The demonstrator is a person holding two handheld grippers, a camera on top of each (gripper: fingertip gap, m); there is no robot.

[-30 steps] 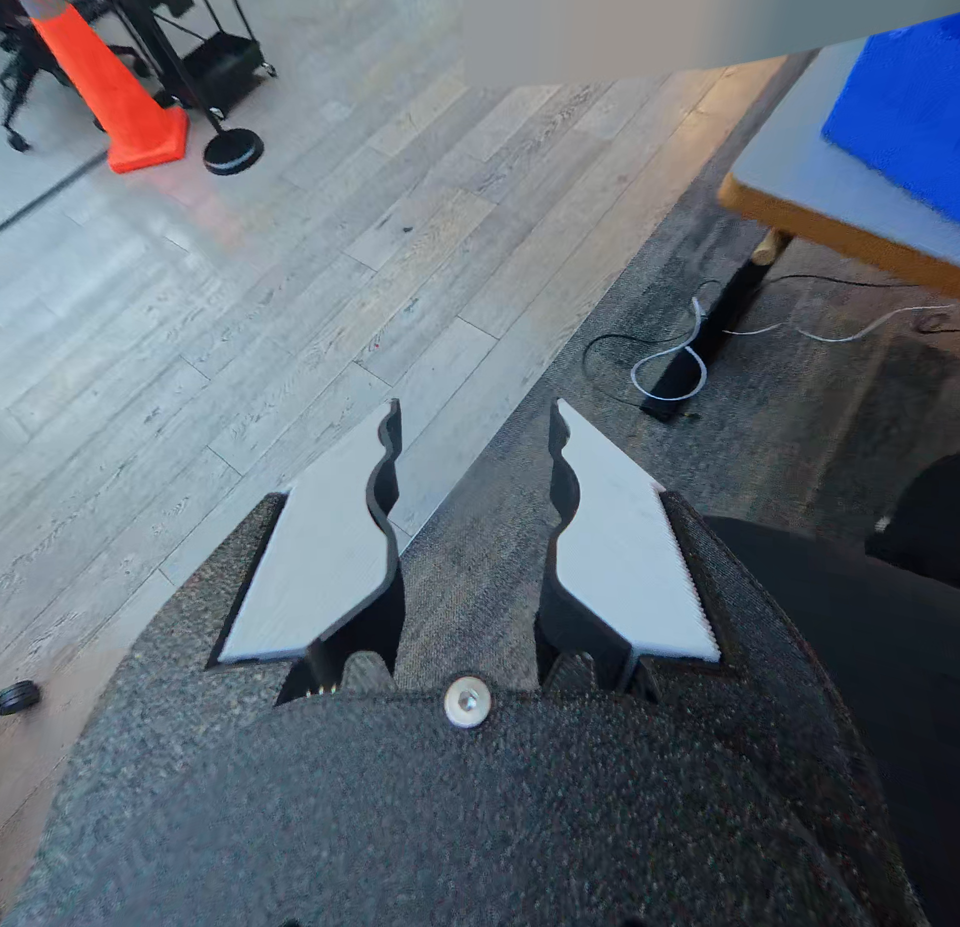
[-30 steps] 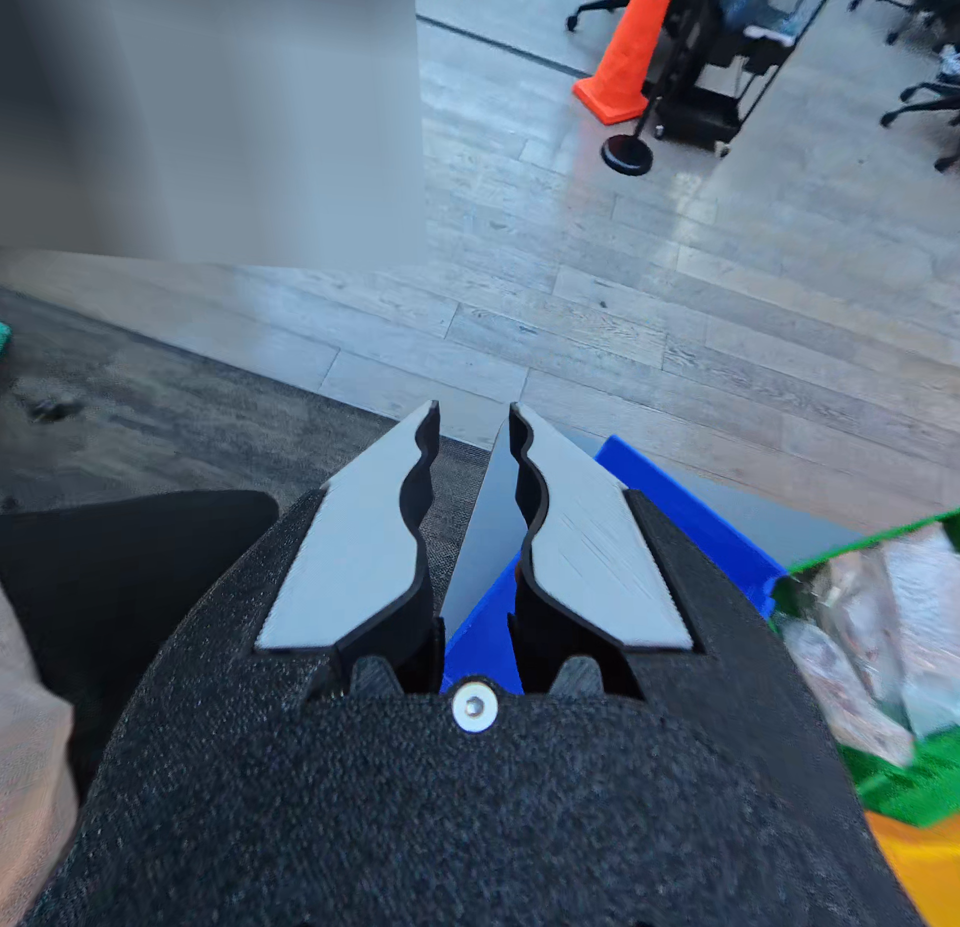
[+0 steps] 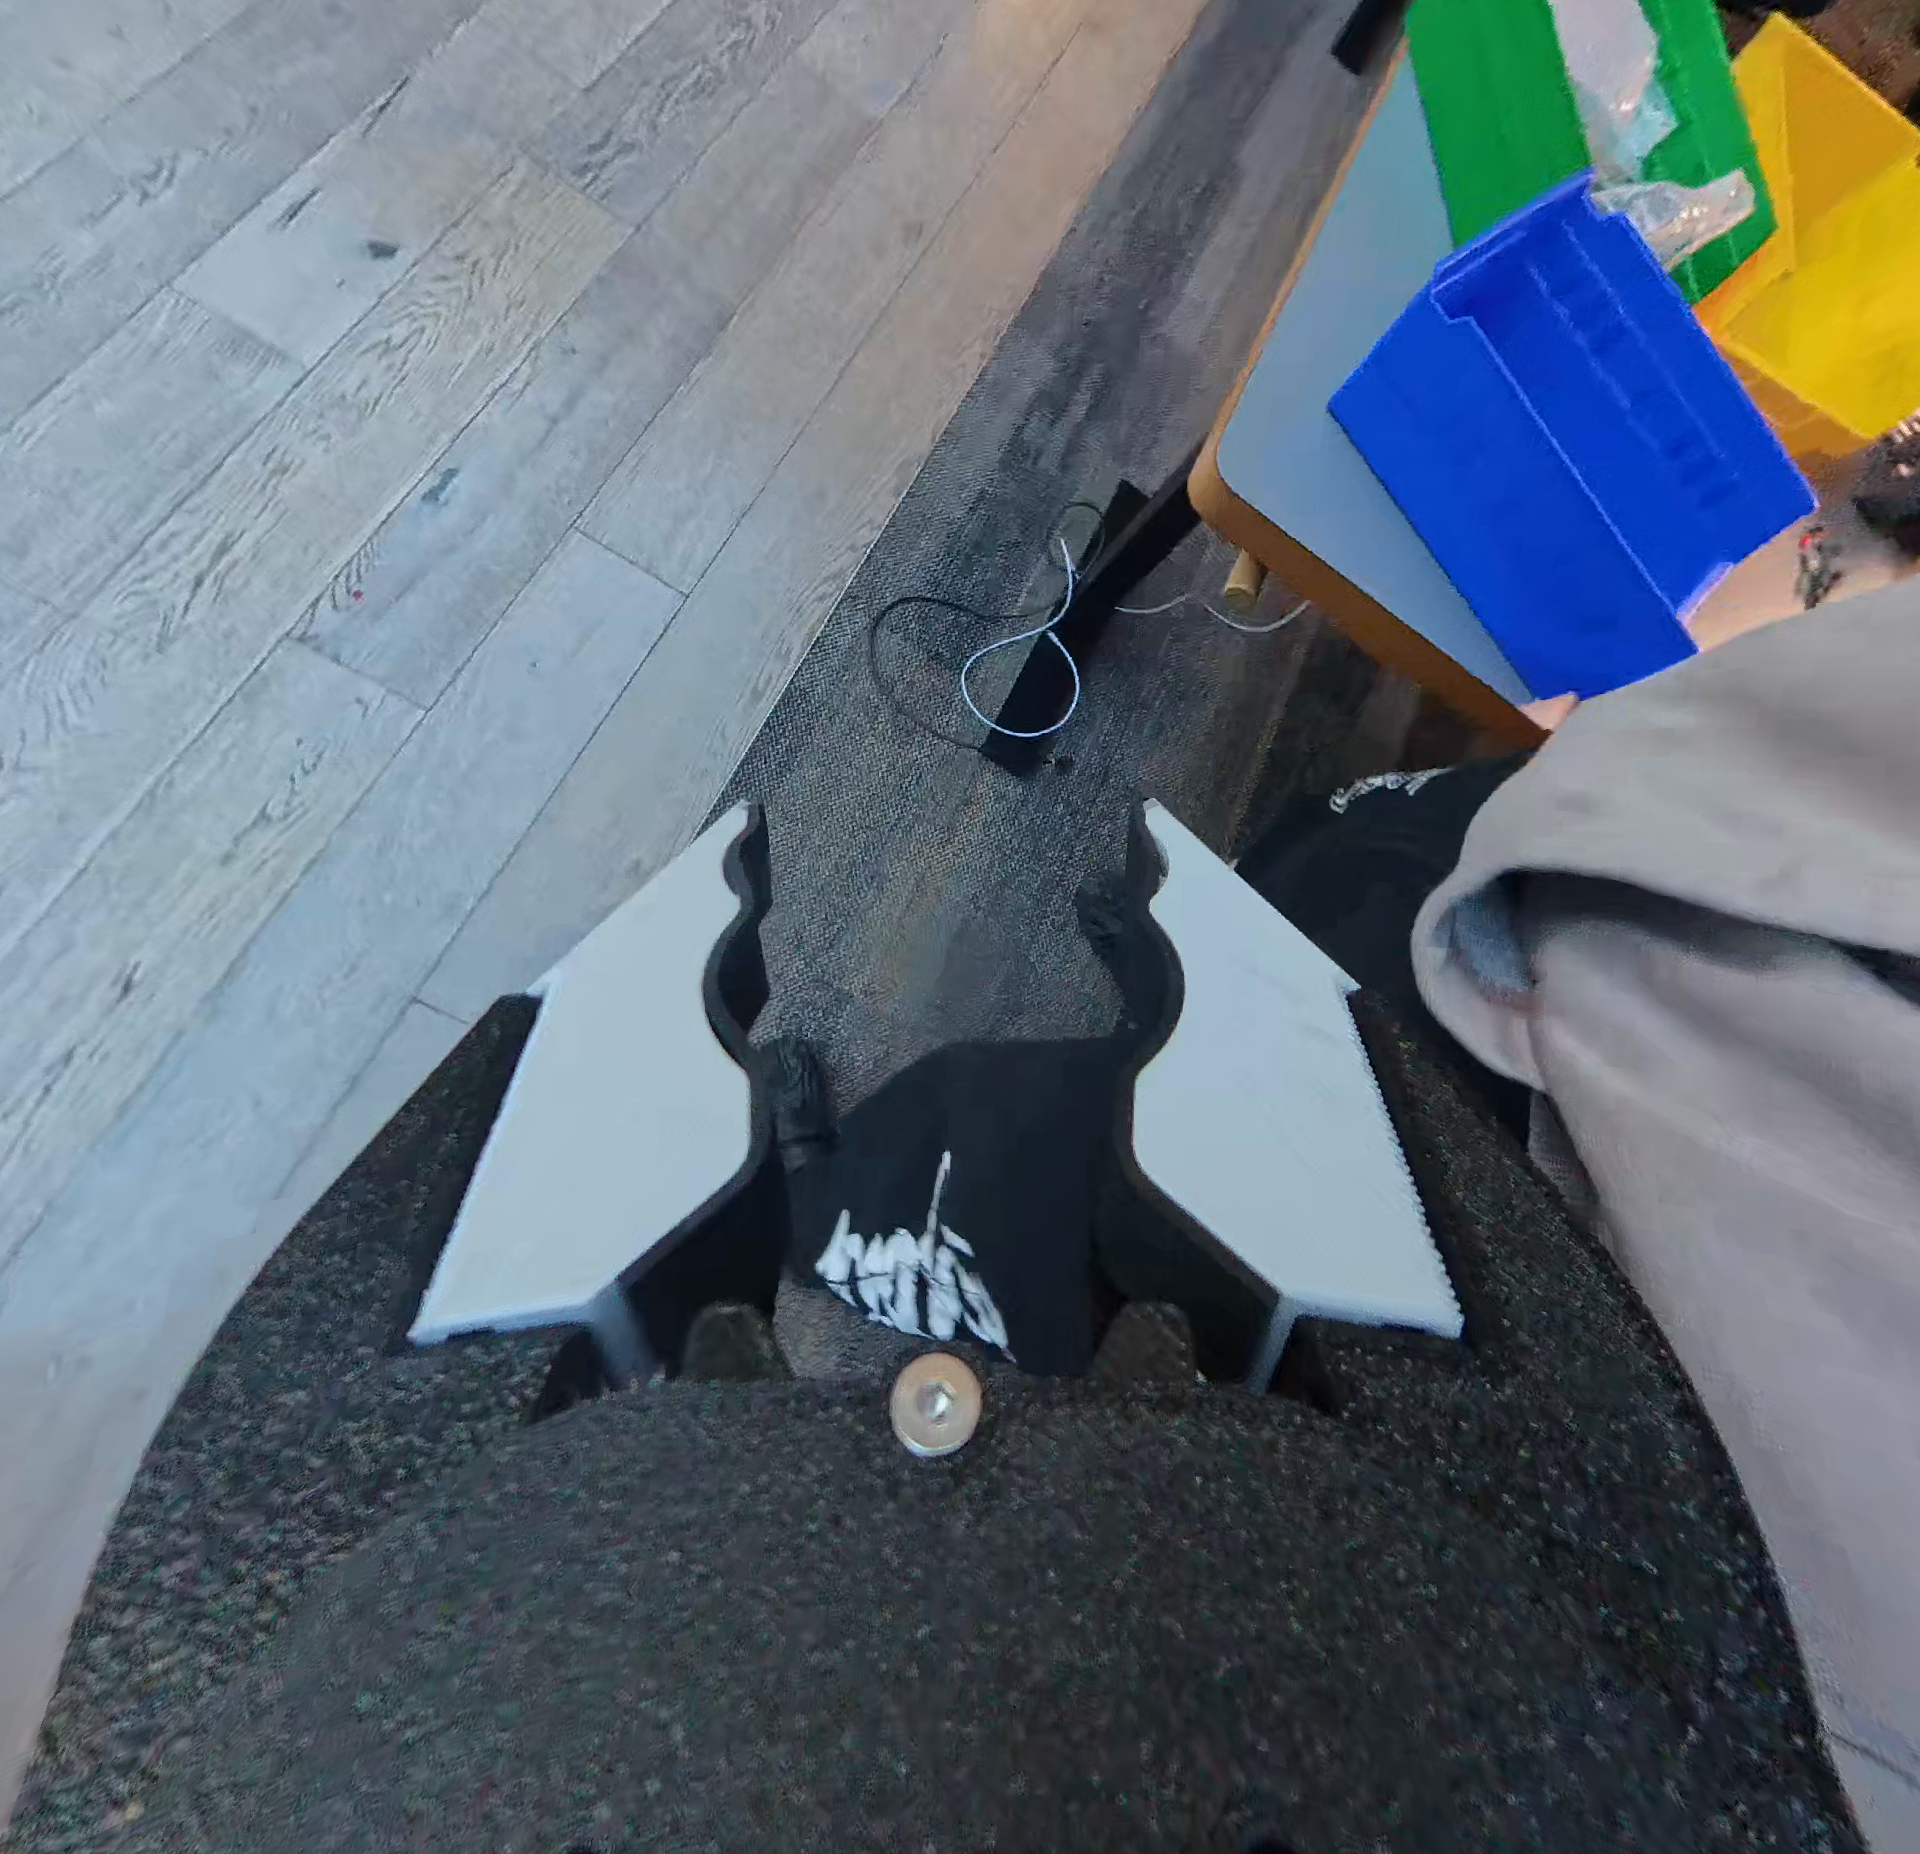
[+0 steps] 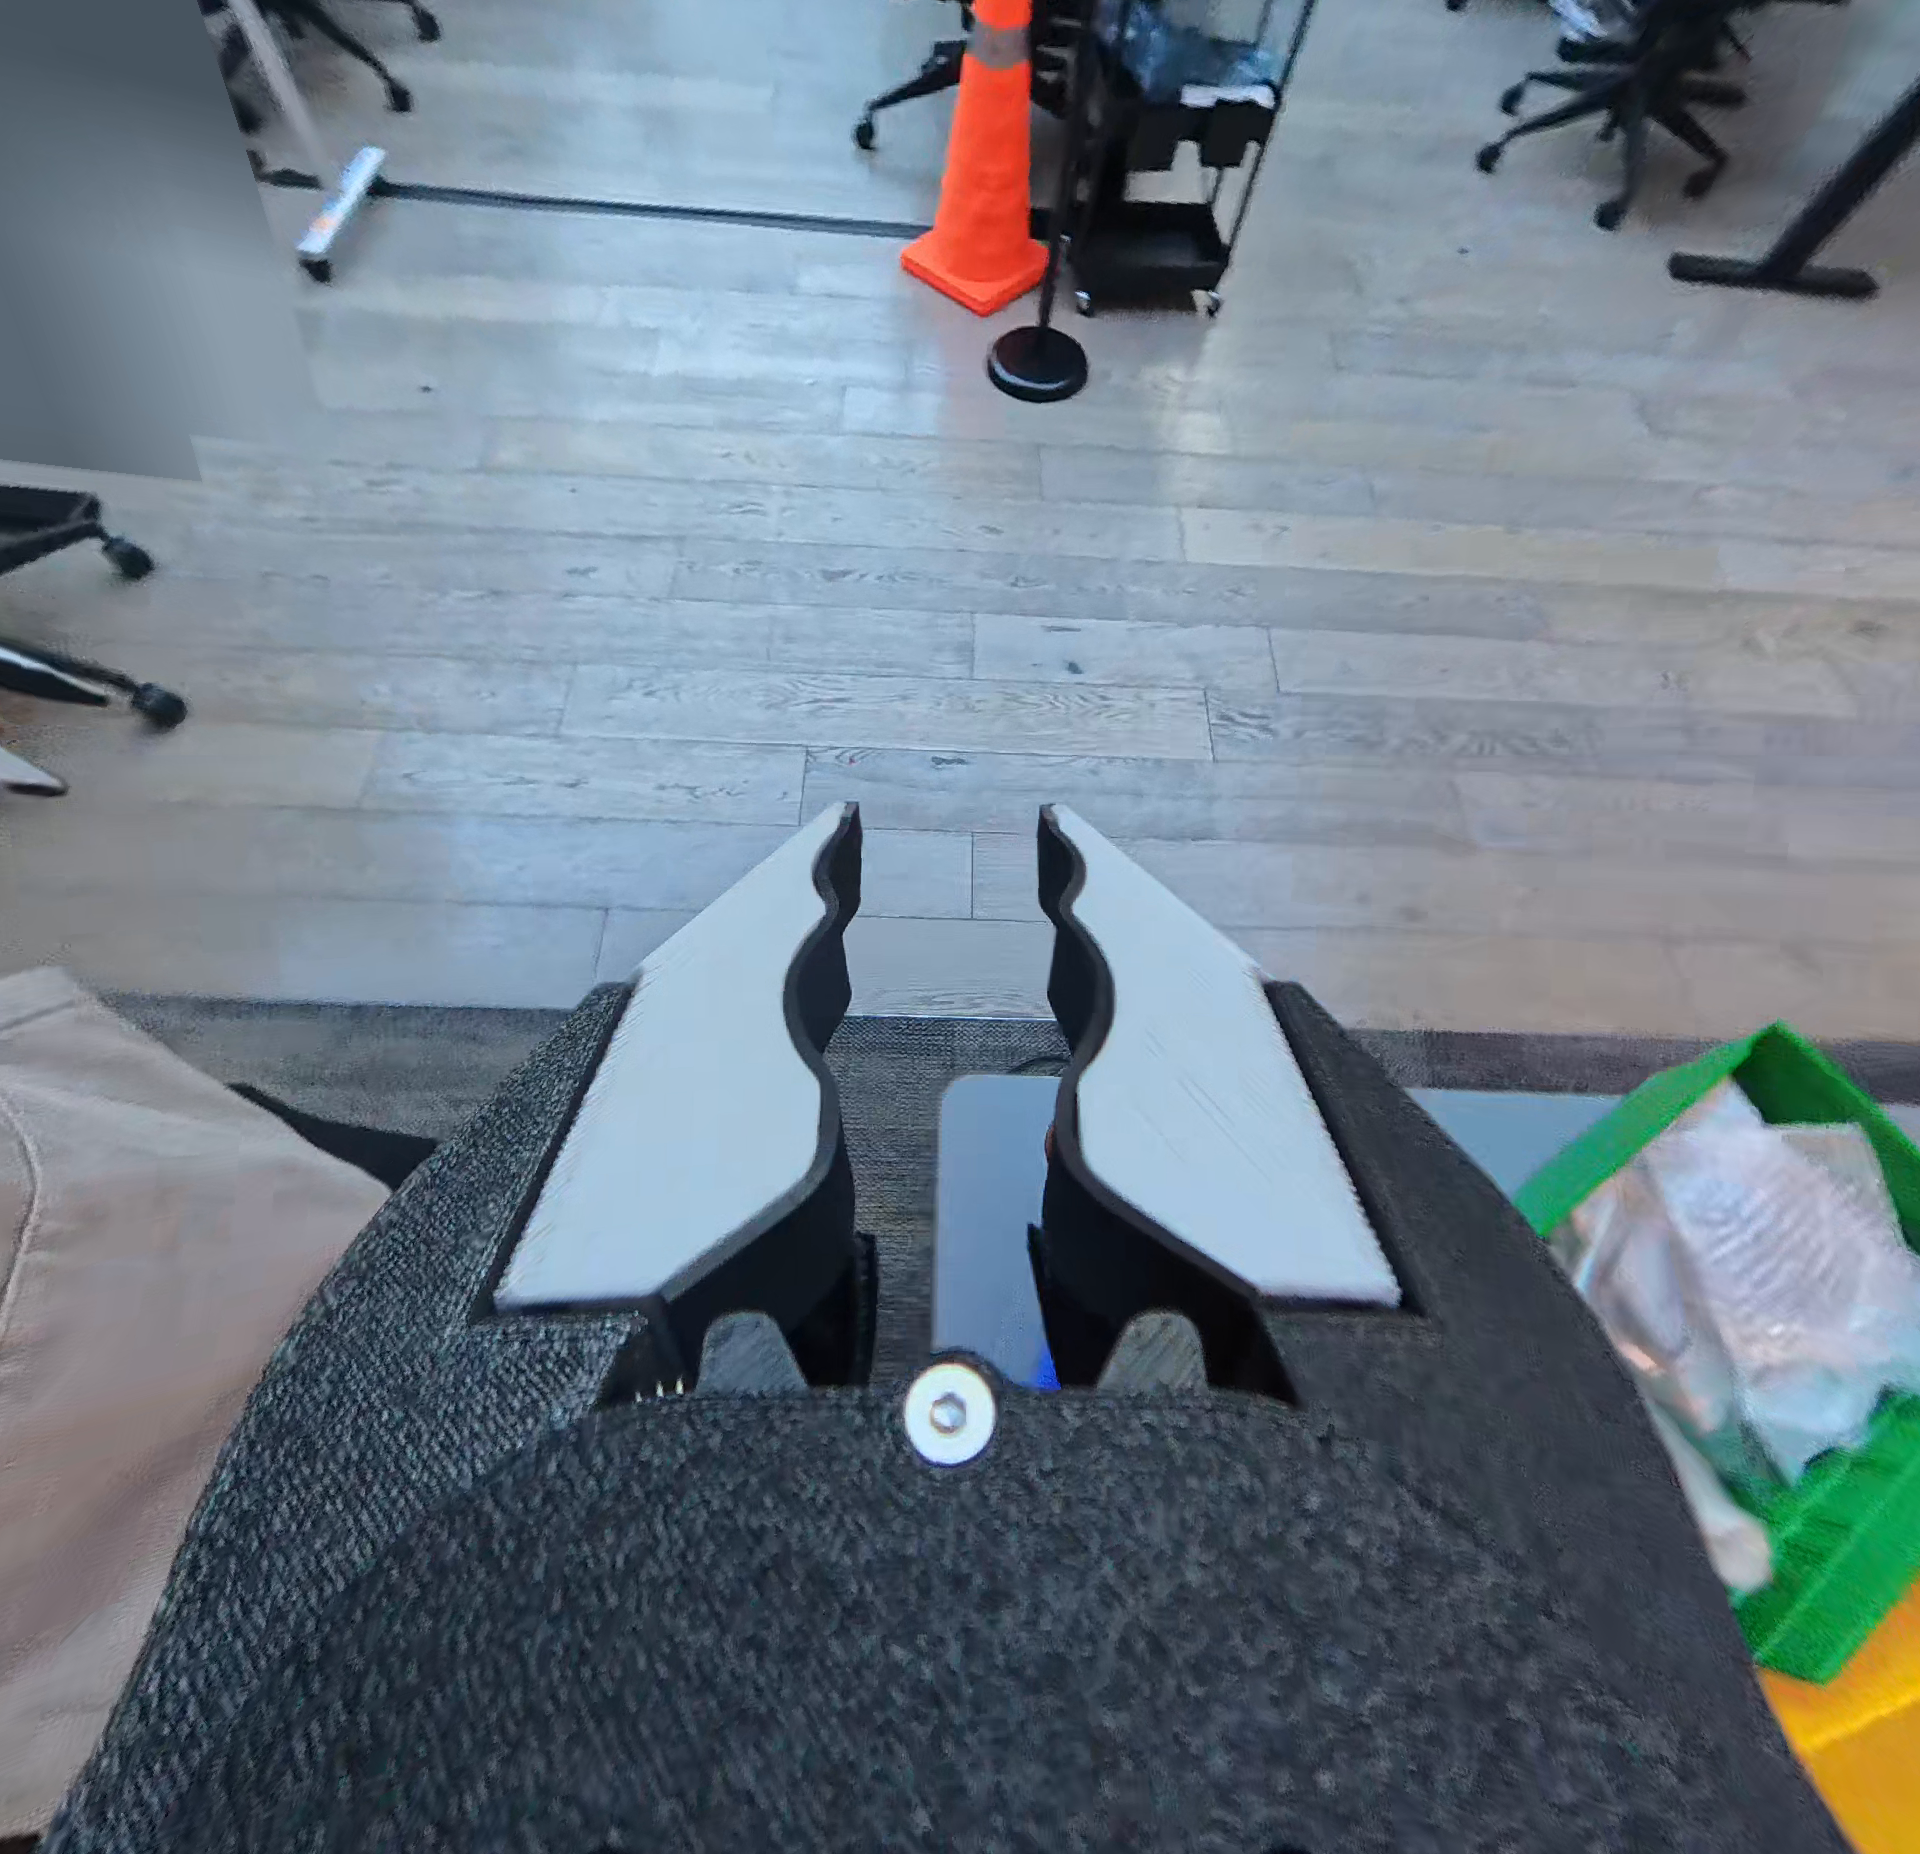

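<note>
Both claws have spread wider than a second ago: the left claw point(image 3: 945, 838) gapes empty over carpet, the right claw point(image 4: 948, 830) stands part open, empty. The blue bin point(image 3: 1558, 454) on the surface point(image 3: 1299, 433) now shows fully at left; the right claw hides most of it.

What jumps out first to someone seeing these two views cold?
Probably the bright bins: a blue bin at the near corner of a grey table, with a green bin holding clear plastic bags and a yellow bin beside it. In the right wrist view, an orange traffic cone stands on the wood floor. Both the left gripper and right gripper are open and empty.
</note>
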